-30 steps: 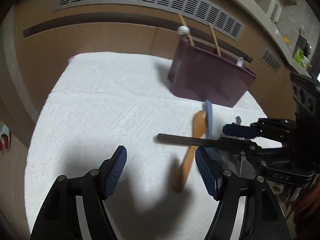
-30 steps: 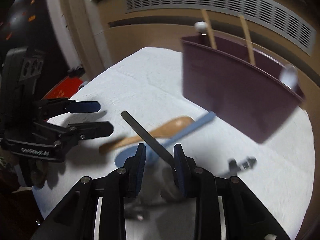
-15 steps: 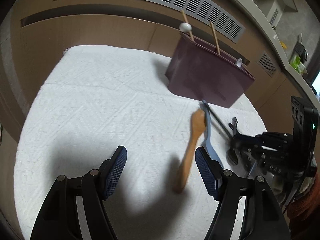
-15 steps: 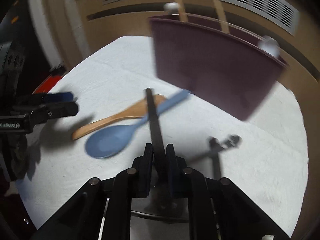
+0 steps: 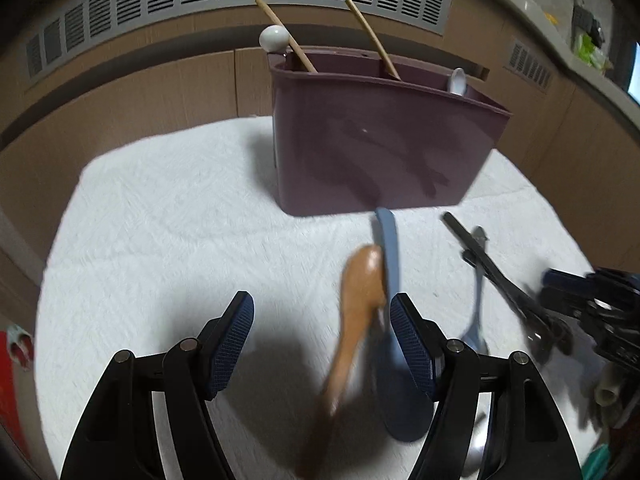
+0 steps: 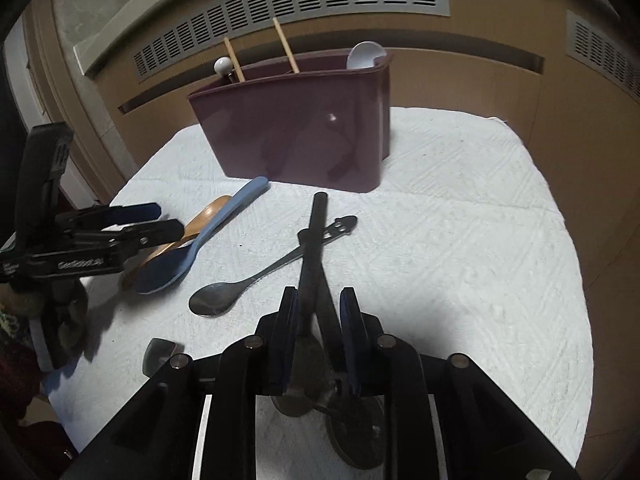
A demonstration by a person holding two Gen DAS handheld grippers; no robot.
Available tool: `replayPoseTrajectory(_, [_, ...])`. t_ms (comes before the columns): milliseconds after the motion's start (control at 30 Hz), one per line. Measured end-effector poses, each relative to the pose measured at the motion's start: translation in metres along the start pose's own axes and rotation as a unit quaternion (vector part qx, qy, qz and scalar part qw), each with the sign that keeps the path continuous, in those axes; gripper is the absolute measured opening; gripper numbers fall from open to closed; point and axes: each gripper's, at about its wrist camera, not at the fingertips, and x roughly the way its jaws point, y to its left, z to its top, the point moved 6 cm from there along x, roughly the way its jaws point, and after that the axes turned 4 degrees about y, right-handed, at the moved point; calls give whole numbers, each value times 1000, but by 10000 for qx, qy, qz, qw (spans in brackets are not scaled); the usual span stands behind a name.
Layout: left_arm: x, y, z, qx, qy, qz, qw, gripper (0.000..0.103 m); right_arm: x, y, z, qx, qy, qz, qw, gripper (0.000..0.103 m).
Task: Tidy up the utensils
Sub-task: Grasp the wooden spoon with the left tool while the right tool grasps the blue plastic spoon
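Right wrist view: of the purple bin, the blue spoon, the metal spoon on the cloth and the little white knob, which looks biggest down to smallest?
1. Purple bin, clearly biggest.
2. Blue spoon and metal spoon look about alike in length; not ranked.
3. White knob, smallest, though it sits farthest from the camera.

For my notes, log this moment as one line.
left gripper: open over wooden spoon | right gripper: open, black utensil handle between fingers | purple caddy: upright
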Motion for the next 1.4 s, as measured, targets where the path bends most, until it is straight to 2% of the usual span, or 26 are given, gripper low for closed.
replayPoseTrajectory(100, [-5,1,8,89,-126,176,9997,71,-4,-6,-5,154,-79,73,9998,20])
replayPoseTrajectory(233, [-1,1,4,219,17,335,9992,71,3,-14,-7,315,-58,192,9993,21])
replayPoseTrajectory(433, [9,-5,1,263,121,355,9990,71,-1,-15,-7,374,-177,215,9989,21])
replayPoseTrajectory(633, [22,-21,-2,392,217,204,9988,71,1,-16,-8,451,-117,242,9986,21])
replayPoseTrajectory(767, [20,-23,0,341,258,-30,9991,70,1,-17,-8,492,-120,251,9984,21])
replayPoseTrajectory(800, [21,-23,0,363,301,-36,9989,69,1,-17,-8,501,-117,253,9984,21])
replayPoseTrajectory(933, [23,-25,4,462,364,-60,9983,51,1,-18,-8,487,-141,229,9985,22])
replayPoseTrajectory(1133, [32,-32,15,486,527,-25,9974,50,-2,-14,-8,354,-233,66,9991,22])
replayPoseTrajectory(1167, [32,-32,15,491,527,-33,9974,43,-3,-12,-7,292,-245,4,9993,22])
replayPoseTrajectory(1200, [30,-32,15,479,504,-51,9976,34,-4,-9,-6,224,-268,-57,9994,22])
replayPoseTrajectory(1233, [27,-30,15,421,478,-94,9979,31,-6,-7,-6,178,-292,-75,9994,22])
replayPoseTrajectory(1300, [14,-18,14,105,273,-200,9994,31,-9,1,-3,108,-305,20,9995,22])
replayPoseTrajectory(1400, [-11,2,8,-294,-100,-173,9994,31,-7,11,8,219,-209,272,9992,23])
